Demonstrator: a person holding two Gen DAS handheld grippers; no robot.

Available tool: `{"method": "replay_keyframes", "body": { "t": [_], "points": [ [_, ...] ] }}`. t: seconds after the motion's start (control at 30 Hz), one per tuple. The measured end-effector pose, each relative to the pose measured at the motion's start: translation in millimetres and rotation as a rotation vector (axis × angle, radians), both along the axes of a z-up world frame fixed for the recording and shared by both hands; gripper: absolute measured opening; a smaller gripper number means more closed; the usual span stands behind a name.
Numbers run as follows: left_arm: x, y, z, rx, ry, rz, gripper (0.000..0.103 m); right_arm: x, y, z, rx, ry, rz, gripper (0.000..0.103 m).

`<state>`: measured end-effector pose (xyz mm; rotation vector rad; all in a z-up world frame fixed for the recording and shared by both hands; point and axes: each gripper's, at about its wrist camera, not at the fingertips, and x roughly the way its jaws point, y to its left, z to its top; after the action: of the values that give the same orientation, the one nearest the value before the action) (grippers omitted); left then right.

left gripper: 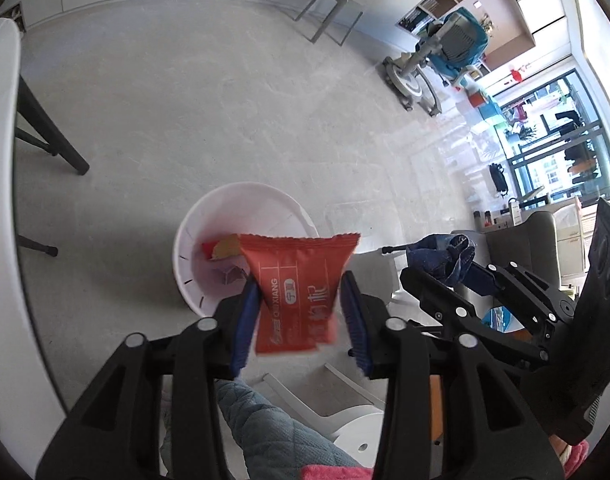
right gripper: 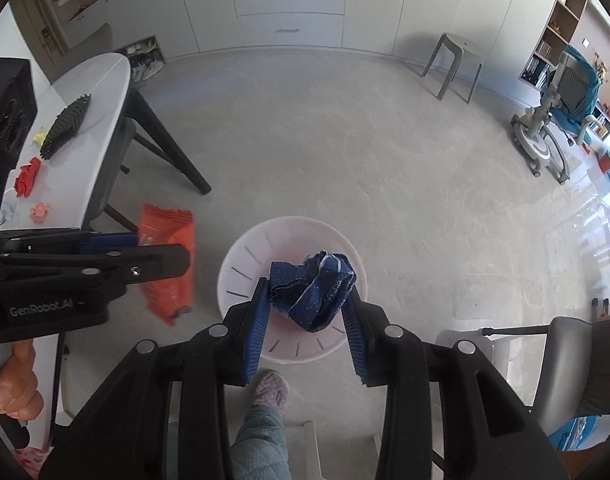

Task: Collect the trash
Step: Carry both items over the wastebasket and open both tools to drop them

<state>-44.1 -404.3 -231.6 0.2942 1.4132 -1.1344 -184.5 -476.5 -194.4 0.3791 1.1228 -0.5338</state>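
1. Between the pads of the left gripper (left gripper: 299,280) hangs a red snack packet (left gripper: 305,264). The jaws stand released: a gap shows between the packet and the pad on its 3 o'clock side, and its lower edge is blurred.
2. The right gripper (right gripper: 309,286) is clenched on a crumpled blue wrapper (right gripper: 317,288), with both pads pressing its sides.
3. The white bin (right gripper: 289,232) stands on the floor below. The blue wrapper sits over the bin's opening, while the red packet appears toward 9 o'clock of the bin in the right wrist view.
4. In the left wrist view, red and pale scraps (left gripper: 225,252) lie inside the bin, at about 9 o'clock from the packet.
5. At 10 o'clock from the bin is a white table (right gripper: 93,92) with a red crumpled scrap (right gripper: 27,178) and a pink one (right gripper: 40,211) on it.
6. At 6 o'clock, just beside the bin, is the person's slipper (right gripper: 269,394).
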Motion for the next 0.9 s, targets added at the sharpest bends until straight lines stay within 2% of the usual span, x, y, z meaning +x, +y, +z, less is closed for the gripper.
{"method": "replay_keyframes", "body": {
  "t": [0.07,0.13,0.27,0.53,0.57,0.63,0.67,0.7,0.83,0.9],
  "points": [
    [-4,-10,-1,0.014,-0.016,0.002,0.063,0,-8,-4,0.004,-0.001,0.004,0.037],
    [-8,-18,3,0.015,-0.049,-0.006,0.068,1,-12,-4,0.013,-0.006,0.007,0.038],
    [-2,-22,11,0.029,-0.086,0.009,0.073,5,-22,-7,0.027,-0.018,0.017,0.038],
    [21,3,40,0.040,-0.129,0.143,0.079,30,-17,-19,0.071,-0.045,0.115,0.039],
    [23,6,42,0.043,-0.136,0.160,0.080,35,-14,-22,0.078,-0.046,0.140,0.041],
    [31,19,49,0.052,-0.145,0.211,0.082,44,-8,-29,0.087,-0.035,0.169,0.056],
    [34,24,52,0.053,-0.144,0.230,0.083,49,-6,-33,0.089,-0.022,0.180,0.071],
    [38,34,56,0.052,-0.143,0.262,0.083,54,-2,-36,0.083,-0.009,0.192,0.077],
    [47,58,68,0.054,-0.176,0.332,0.083,67,9,-31,0.077,-0.013,0.222,0.088],
    [49,75,73,0.056,-0.196,0.363,0.084,73,16,-19,0.066,-0.041,0.239,0.098]
  ]
}}
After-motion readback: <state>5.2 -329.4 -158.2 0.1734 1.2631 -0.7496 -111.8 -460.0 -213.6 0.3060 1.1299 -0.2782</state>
